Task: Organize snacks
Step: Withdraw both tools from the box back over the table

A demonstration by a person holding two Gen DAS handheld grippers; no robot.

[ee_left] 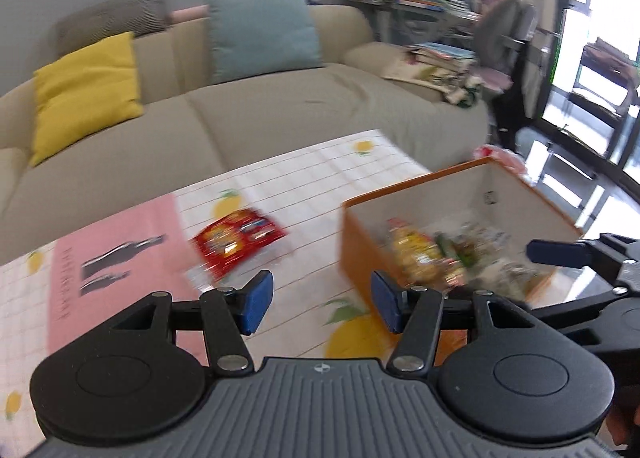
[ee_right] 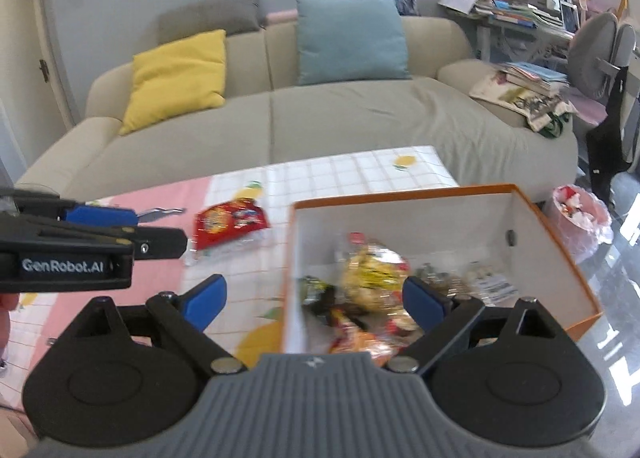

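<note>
Low table under a white grid-pattern cloth printed with lemons [ee_right: 352,174], a pink poster sheet over its left part. Orange cardboard box with a white interior [ee_right: 400,214] sits at the table's right edge; inside, a blurred heap of snack packets, a yellow crinkly bag [ee_right: 372,278] uppermost.

One snack is outside the box: a flat red foil packet with a clear end [ee_left: 236,242], lying on the cloth just left of the box, apart from its wall.

Left gripper [ee_left: 322,304] hovers low over the cloth between red packet and box, blue pads spread wide, nothing between them. Right gripper [ee_right: 314,300] hangs over the box's near-left corner, pads likewise wide apart and empty.

Judgement: sorting nearly done; the red packet looks like the last piece. The left gripper is the nearer. It should swing left, straddle one short edge of the packet (foil is thin and slippery), close on the seam rather than the puffed middle, lift clear of the box wall, release over the heap.
</note>
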